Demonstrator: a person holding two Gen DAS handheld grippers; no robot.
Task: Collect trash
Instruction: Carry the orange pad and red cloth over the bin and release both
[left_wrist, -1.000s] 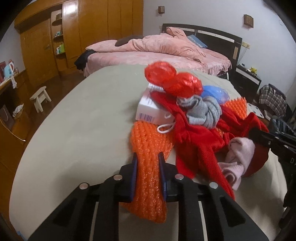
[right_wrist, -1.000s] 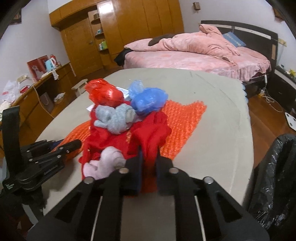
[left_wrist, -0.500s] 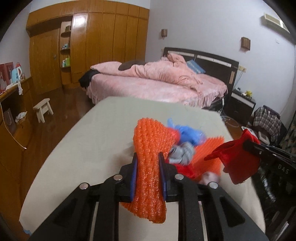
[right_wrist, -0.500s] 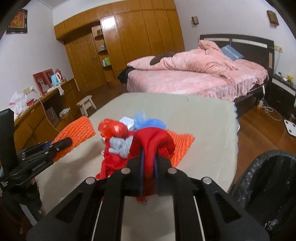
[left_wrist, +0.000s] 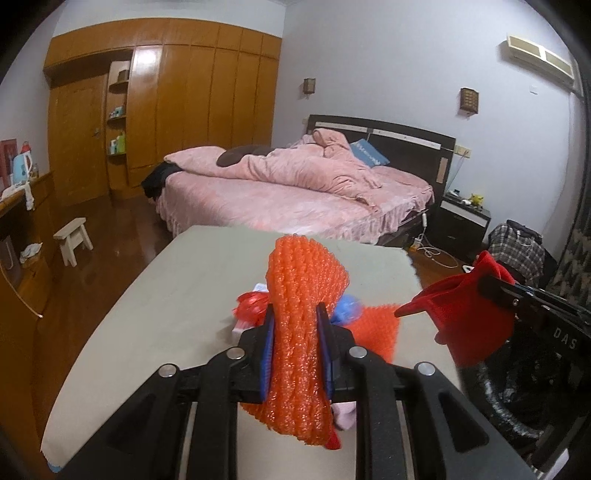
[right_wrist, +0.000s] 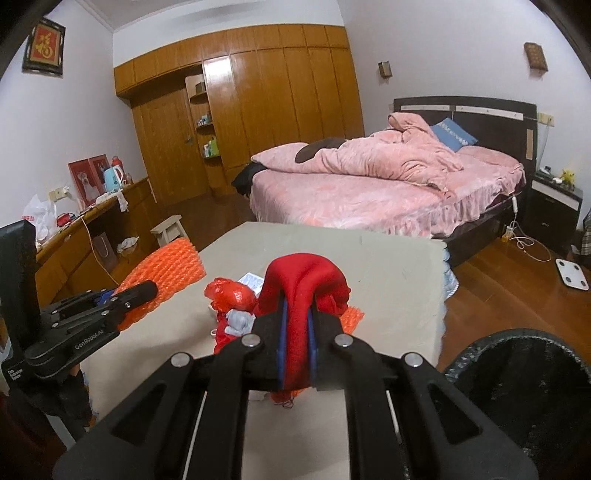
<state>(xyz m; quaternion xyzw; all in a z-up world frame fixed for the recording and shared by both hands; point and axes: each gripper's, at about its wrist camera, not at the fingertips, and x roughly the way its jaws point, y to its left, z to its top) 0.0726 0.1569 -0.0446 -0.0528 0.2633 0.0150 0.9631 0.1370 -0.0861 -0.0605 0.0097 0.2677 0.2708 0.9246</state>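
Observation:
My left gripper is shut on an orange foam net and holds it above the beige table; it also shows in the right wrist view. My right gripper is shut on a red cloth, lifted over the table; the cloth also shows in the left wrist view. The pile left on the table holds a red plastic bag, a grey sock, a blue bag, a second orange net and a white box.
A bin lined with a black bag stands at the table's right front corner, also in the left wrist view. A pink bed lies beyond the table. A stool and a wooden sideboard are on the left.
Both grippers have risen and pulled back from the pile, each lifting its piece. The orange net and the red cloth have come off the table; the pile now looks smaller and farther.

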